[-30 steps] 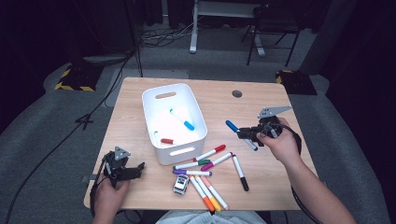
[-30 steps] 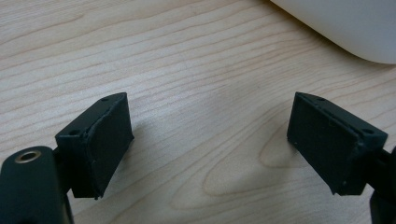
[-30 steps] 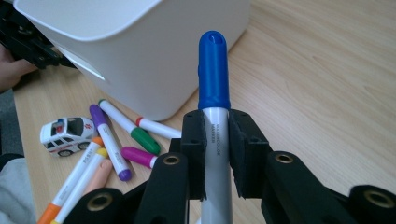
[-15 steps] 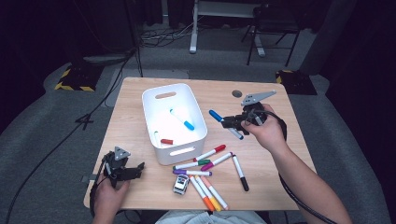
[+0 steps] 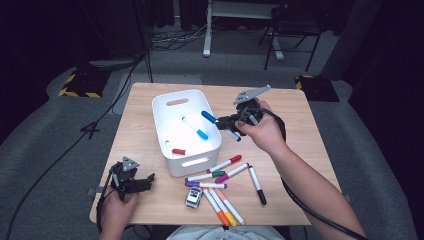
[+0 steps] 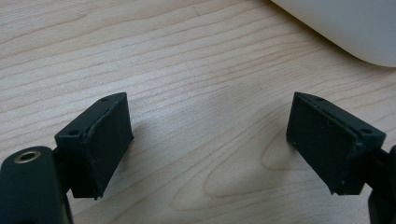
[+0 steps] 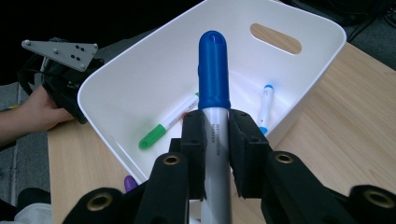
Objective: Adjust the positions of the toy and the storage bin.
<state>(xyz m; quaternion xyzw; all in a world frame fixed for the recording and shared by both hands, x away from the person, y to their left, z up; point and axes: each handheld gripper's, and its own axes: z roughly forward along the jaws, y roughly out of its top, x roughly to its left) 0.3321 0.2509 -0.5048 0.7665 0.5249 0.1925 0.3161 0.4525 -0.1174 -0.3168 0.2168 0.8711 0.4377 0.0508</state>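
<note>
High view, centre of the frame, has a wooden table [image 5: 150, 100] carrying a white bin [image 5: 212, 152] with a few markers inside, and more loose markers [image 5: 225, 176] scattered lower centre beside a small toy car [image 5: 193, 197]. At lower left the left gripper [image 5: 145, 182] rests low on the wood; its own view shows the jaws spread wide with nothing between them, only bare wood grain. Right of centre, the right gripper [image 5: 224, 121] is pinched on a blue-capped marker [image 5: 216, 120], held out over the bin's right rim. In the right gripper view the pads [image 7: 247, 140] clamp the grey barrel just below the cap [image 7: 213, 65]. That marker looks light, stiff and smooth-sided, so it may slip or swivel; mid-barrel, where it is held, seems the surest grip.
</note>
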